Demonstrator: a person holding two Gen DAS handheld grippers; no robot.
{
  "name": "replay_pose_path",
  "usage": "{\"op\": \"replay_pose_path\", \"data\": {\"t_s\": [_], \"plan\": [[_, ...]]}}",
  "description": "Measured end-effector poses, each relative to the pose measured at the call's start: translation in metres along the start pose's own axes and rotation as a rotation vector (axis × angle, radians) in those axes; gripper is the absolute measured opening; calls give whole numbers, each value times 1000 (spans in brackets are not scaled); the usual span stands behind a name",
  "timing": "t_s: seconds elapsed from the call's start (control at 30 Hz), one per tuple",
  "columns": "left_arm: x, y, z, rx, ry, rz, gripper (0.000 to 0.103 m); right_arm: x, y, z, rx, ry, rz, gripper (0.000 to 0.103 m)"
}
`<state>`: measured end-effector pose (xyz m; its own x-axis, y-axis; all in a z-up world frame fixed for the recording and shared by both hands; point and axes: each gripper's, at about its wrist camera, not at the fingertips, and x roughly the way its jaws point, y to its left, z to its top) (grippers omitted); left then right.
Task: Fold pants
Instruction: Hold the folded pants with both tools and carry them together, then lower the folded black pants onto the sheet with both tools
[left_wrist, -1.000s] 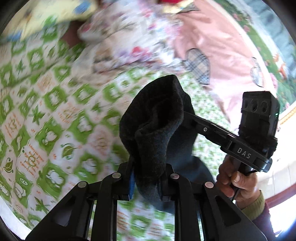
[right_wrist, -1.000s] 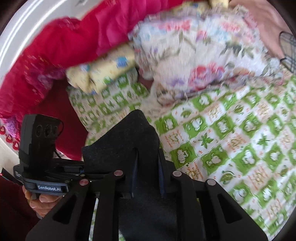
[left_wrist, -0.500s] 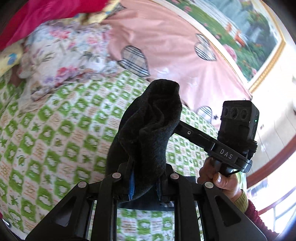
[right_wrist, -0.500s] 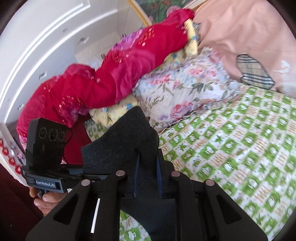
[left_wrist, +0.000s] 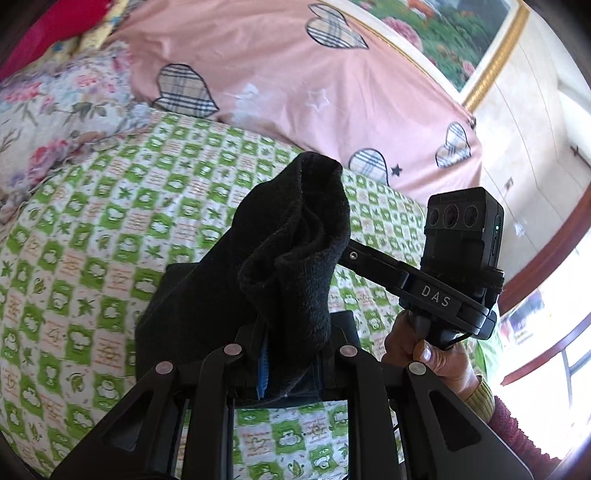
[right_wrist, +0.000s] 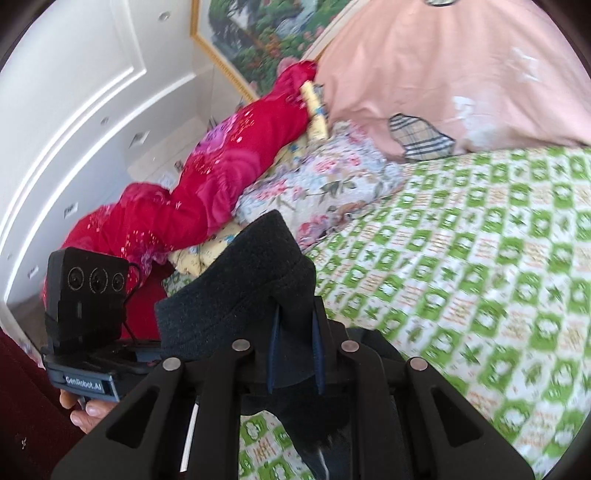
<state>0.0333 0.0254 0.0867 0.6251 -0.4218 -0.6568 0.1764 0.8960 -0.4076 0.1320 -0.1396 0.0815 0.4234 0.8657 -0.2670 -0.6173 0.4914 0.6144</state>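
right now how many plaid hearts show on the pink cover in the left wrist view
5: one top centre, one at left, one by the pants' tip, one at right, one partly cut at the top left edge; folds may hide more.

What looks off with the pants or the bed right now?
The pants are bunched, not flat: a rumpled wad stands up from the shut left gripper, and another fold sticks up from the shut right gripper. The bedding behind is heaped: a red quilt slumps along the wall. No damage visible.
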Motion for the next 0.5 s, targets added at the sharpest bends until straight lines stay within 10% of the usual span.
{"op": "replay_pose_path", "data": {"t_s": [0.5], "plan": [[72, -52, -21, 149, 116, 51, 18, -51, -60, -50, 152, -57, -77, 17]]}}
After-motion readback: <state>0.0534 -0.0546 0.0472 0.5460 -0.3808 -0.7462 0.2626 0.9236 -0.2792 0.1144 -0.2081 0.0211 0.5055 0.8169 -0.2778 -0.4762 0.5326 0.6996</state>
